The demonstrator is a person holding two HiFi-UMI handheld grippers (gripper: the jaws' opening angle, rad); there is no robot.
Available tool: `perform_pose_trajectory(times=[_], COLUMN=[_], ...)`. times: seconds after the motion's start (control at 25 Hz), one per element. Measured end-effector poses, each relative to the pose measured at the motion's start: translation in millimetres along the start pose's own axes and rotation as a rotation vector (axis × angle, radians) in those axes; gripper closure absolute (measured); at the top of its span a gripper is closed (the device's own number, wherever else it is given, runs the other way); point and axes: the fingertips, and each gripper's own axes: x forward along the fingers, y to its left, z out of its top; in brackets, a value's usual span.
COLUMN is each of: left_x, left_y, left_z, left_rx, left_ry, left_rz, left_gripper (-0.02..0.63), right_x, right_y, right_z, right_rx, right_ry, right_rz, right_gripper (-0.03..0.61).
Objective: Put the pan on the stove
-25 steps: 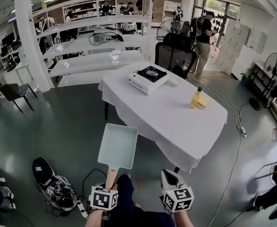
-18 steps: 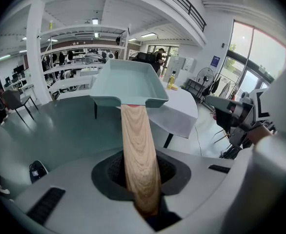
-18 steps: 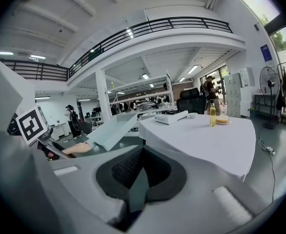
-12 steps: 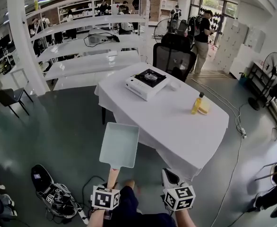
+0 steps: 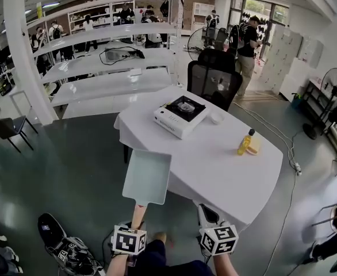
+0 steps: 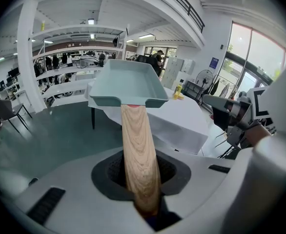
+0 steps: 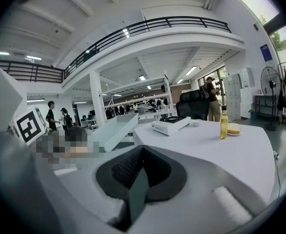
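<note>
Pan is held in the air at the table edge, not yet over it. The stove is seen at 1 o'clock from it, well apart.

The wooden handle is pinched near its end by the left gripper. The right gripper is carried empty, fingers pressed together.

Pan is judged stiff and fairly light. With only 1 grip at the handle's far end, drooping or twisting is likely. The smooth wood may slip, so a hold nearer the pan body is judged steadier.
</note>
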Motion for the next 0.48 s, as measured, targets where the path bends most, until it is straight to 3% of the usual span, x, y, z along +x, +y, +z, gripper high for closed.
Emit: perform_pose_trajectory(times=[0.48], left_x=[48], left_y=[39], left_z=[90], left_rx=[0.038], left_ry=[0.007], left_rz=[-0.057], left_gripper=[0.546], right_x=[83], right_y=[-26], right_z=[35], right_rx=[0.023], right_ry=[0.003], right_rz=[-0.054], right_gripper=[0.577])
